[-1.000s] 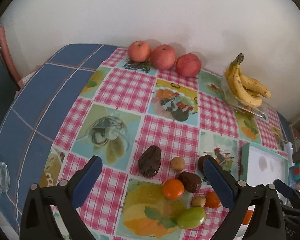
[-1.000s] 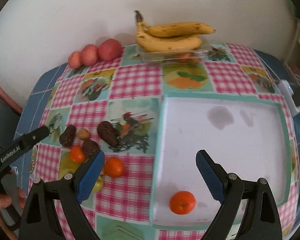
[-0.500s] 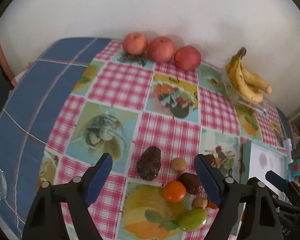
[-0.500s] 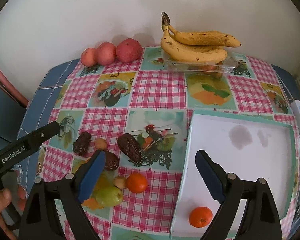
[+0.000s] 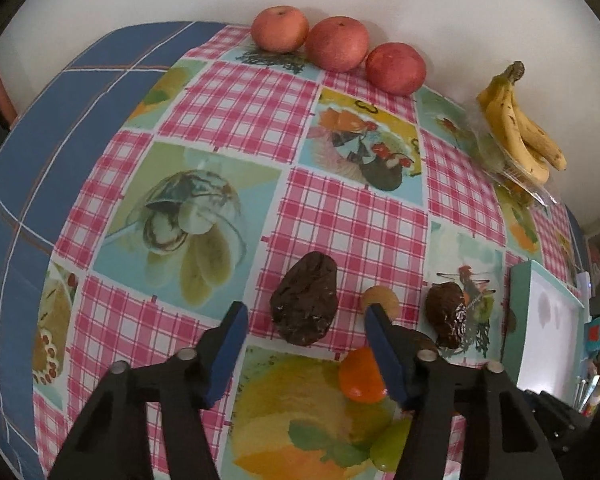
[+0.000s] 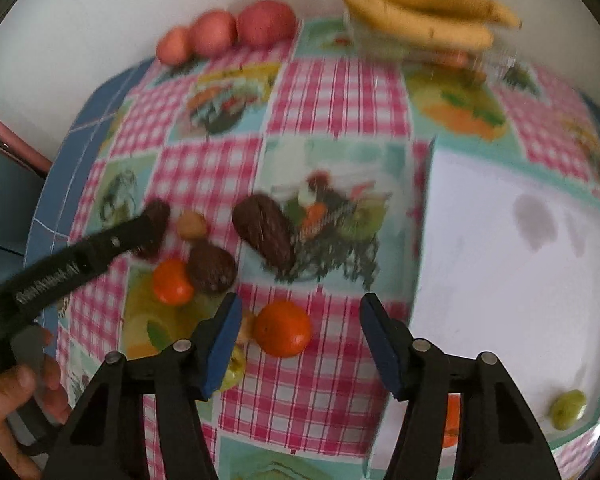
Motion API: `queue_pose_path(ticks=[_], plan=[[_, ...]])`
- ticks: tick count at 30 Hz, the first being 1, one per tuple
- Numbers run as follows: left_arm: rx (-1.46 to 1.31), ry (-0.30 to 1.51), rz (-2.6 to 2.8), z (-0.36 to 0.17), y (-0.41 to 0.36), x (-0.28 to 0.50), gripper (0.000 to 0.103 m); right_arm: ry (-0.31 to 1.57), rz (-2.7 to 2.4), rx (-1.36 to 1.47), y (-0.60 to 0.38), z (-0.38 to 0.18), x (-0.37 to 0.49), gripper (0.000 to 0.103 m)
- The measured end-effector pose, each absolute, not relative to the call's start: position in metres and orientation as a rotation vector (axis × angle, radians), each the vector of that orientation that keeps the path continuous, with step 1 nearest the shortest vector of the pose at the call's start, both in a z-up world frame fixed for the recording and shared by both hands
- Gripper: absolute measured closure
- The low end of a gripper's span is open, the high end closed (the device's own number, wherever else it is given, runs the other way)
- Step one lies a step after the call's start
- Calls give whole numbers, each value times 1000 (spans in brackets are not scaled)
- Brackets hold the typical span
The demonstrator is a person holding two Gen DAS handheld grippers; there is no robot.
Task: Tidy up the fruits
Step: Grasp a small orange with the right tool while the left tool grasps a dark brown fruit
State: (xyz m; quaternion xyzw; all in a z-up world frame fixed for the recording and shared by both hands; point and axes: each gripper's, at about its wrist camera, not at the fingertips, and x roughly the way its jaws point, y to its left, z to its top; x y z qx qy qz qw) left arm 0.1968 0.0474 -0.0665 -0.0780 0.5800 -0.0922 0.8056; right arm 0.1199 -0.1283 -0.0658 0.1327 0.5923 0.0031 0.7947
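Note:
My left gripper [image 5: 305,311] points steeply down with a dark wrinkled fruit [image 5: 305,298] between its closing jaws; narrow gaps still show on both sides. A small tan fruit [image 5: 380,300], an orange [image 5: 360,376] and a second dark fruit [image 5: 446,316] lie just right of it. In the blurred right wrist view, my right gripper [image 6: 301,302] straddles another orange [image 6: 283,328] on the cloth, jaws closing, pads not touching. The white tray [image 6: 424,220] holds a green fruit [image 6: 568,408] and an orange [image 6: 452,420] half hidden behind my right finger.
Three red apples [image 5: 338,42] line the wall at the back. Bananas [image 5: 520,132] rest on a clear plastic box at the back right. A green fruit [image 5: 388,444] lies near my left gripper. A person's hand [image 6: 16,392] shows at the lower left.
Both grippers have sunk toward the table and their jaws have narrowed. The right one moved left, off the tray, to the orange on the cloth. The left one came down around the dark fruit.

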Motion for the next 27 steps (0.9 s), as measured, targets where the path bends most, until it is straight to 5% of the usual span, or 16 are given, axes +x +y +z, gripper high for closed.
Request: queue_pose_path(ticks=[8,10,27], plan=[[-205,1248,-204,-68,52,195,64,1296,40,334,-127,-76,116,59],[-208,1250,-210,-69,51,195,64,1292,59,353,-126,-76,118,68],[-282,1172,-272,-38,55,193,67,1186,62,374,-139,-41,113,68]])
